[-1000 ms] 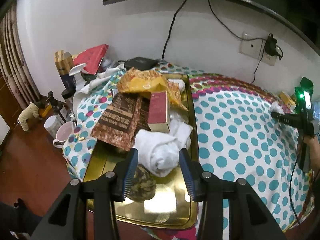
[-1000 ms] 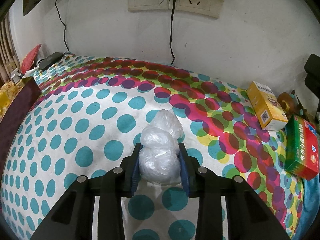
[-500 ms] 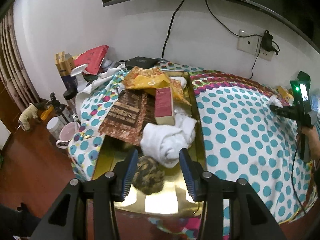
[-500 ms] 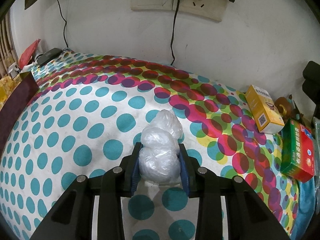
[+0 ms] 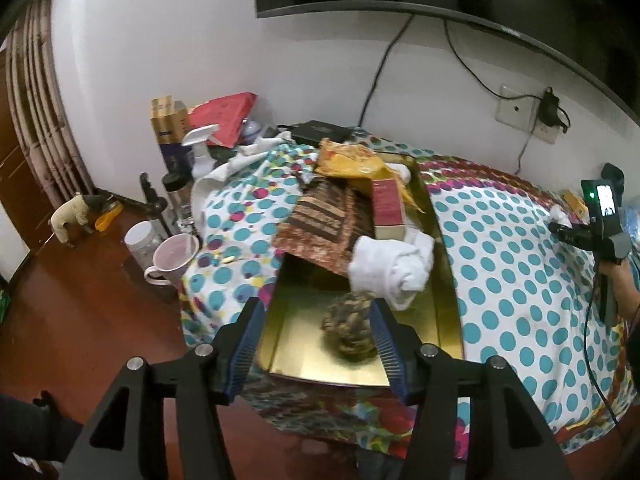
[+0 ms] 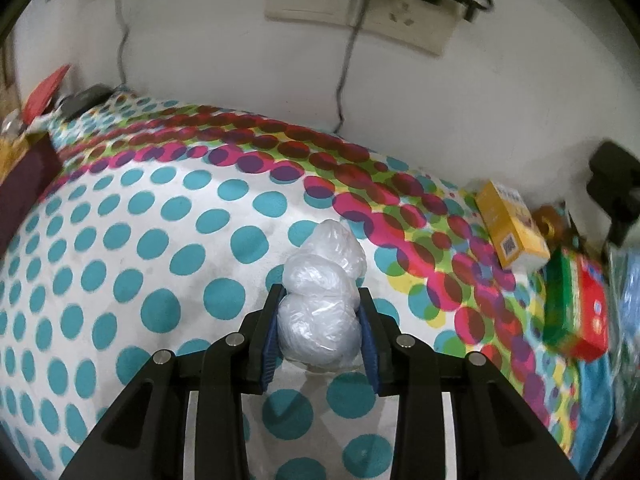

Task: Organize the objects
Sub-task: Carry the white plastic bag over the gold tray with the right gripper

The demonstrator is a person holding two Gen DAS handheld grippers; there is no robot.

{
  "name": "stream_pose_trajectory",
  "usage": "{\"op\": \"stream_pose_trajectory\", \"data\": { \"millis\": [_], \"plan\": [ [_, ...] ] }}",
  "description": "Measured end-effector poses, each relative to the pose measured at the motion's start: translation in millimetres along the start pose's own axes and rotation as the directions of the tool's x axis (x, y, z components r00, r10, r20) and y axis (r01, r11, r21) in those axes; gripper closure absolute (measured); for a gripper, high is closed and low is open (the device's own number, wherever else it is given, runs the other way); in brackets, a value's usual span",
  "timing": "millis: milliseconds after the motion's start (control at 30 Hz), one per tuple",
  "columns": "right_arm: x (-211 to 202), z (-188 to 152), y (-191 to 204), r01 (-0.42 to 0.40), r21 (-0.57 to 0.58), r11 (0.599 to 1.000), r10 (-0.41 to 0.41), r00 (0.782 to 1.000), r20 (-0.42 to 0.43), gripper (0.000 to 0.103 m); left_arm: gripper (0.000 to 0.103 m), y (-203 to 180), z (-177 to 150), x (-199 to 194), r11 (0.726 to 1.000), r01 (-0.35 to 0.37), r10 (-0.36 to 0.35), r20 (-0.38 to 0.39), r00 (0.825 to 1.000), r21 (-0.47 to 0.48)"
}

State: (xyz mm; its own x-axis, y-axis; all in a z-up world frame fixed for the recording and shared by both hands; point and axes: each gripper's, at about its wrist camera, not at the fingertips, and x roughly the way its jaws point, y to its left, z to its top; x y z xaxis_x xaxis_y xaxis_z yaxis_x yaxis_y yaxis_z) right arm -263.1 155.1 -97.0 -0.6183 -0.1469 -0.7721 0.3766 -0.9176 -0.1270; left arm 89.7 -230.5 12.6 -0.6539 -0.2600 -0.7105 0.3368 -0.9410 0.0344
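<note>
My right gripper (image 6: 320, 324) is shut on a crumpled clear plastic bag (image 6: 322, 300) and holds it just above the polka-dot tablecloth (image 6: 132, 248). It also shows far right in the left wrist view (image 5: 560, 226). My left gripper (image 5: 316, 338) is open and empty, raised above the near end of a gold tray (image 5: 446, 280). The tray holds a camouflage bundle (image 5: 350, 330), a rolled white towel (image 5: 396, 268), a dark red box (image 5: 386, 208), a brown patterned packet (image 5: 320, 224) and a yellow bag (image 5: 352, 164).
A yellow box (image 6: 512, 228) and a red-green box (image 6: 576, 304) lie at the table's right edge near the wall. A pink mug (image 5: 172, 260), bottles (image 5: 176, 196), a spray bottle (image 5: 200, 148) and a red packet (image 5: 224, 116) crowd the left side. Cables hang from wall sockets (image 6: 360, 12).
My left gripper has pulled back and up from the tray, so more of the table and floor shows. My right gripper still holds the bag and has shifted slightly, tilting the view.
</note>
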Motion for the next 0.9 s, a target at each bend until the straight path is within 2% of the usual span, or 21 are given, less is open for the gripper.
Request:
{"op": "stream_pose_trajectory", "data": {
  "millis": [267, 367, 700, 900],
  "plan": [
    [0, -1, -5, 0.005, 0.096, 0.995, -0.004, 1.0, -0.008, 0.071, 0.046, 28, -10, -6, 0.999, -0.028, 0.027, -0.008, 1.0, -0.045],
    [-2, -4, -5, -0.024, 0.128, 0.992, 0.026, 1.0, -0.012, 0.071, 0.046, 33, -11, -7, 0.998, -0.036, 0.036, -0.004, 0.999, -0.055],
    [-16, -13, 7, -0.048, 0.123, 0.991, 0.054, 0.998, -0.044, 0.071, 0.046, 43, -16, -3, 0.996, -0.019, 0.019, 0.0, 1.0, -0.083],
    [-50, -17, 35, -0.127, 0.097, 0.987, 0.128, 0.992, -0.005, 0.072, 0.046, 52, -19, -3, 0.994, -0.017, 0.019, 0.012, 1.0, -0.105]
  ]
}}
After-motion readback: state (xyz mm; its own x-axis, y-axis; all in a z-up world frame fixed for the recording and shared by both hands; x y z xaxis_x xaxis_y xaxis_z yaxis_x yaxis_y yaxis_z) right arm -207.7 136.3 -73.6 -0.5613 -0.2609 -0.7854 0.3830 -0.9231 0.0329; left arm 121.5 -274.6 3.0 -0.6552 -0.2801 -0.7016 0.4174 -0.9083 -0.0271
